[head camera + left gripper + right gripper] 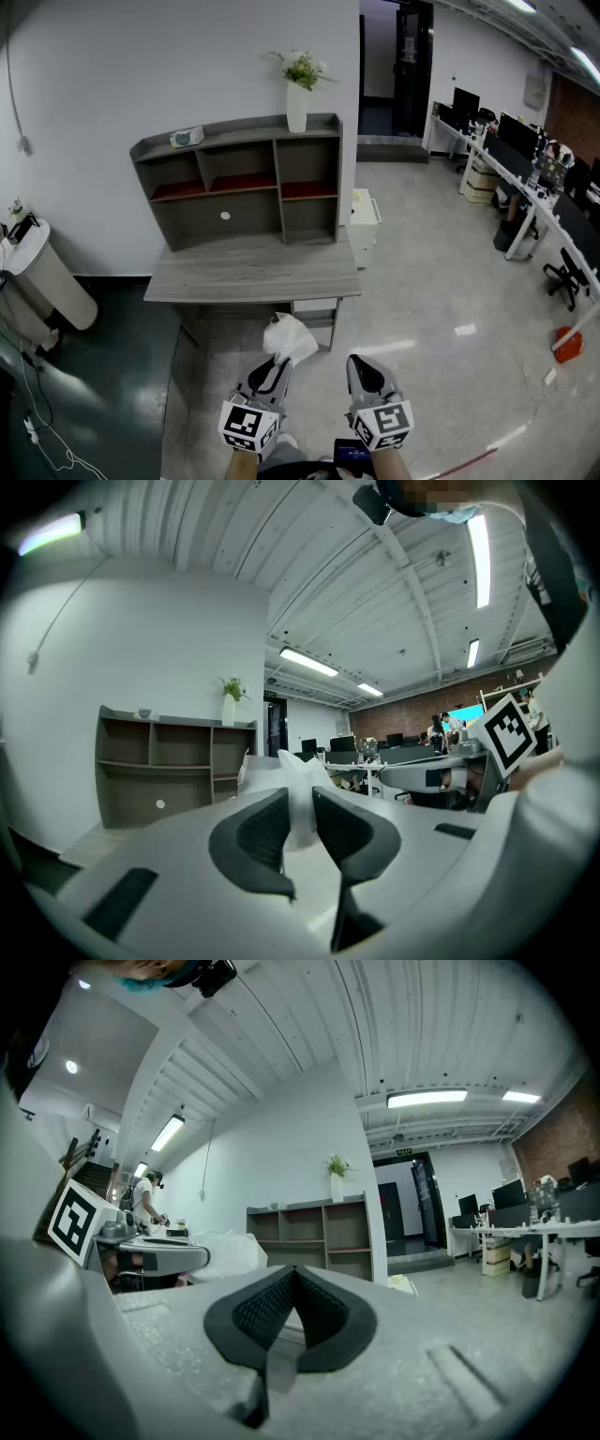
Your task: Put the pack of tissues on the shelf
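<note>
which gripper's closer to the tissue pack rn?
Left. The left gripper is clamped on the pack of tissues, which sticks out past its jaws. The right gripper is alongside, to the pack's right, jaws together and empty, not touching it.

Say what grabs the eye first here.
The white pack of tissues, pinched in the left gripper, low in the head view. Beyond it stands a grey shelf on a desk against the wall, a white vase with greenery on top. The right gripper is shut, empty.
</note>
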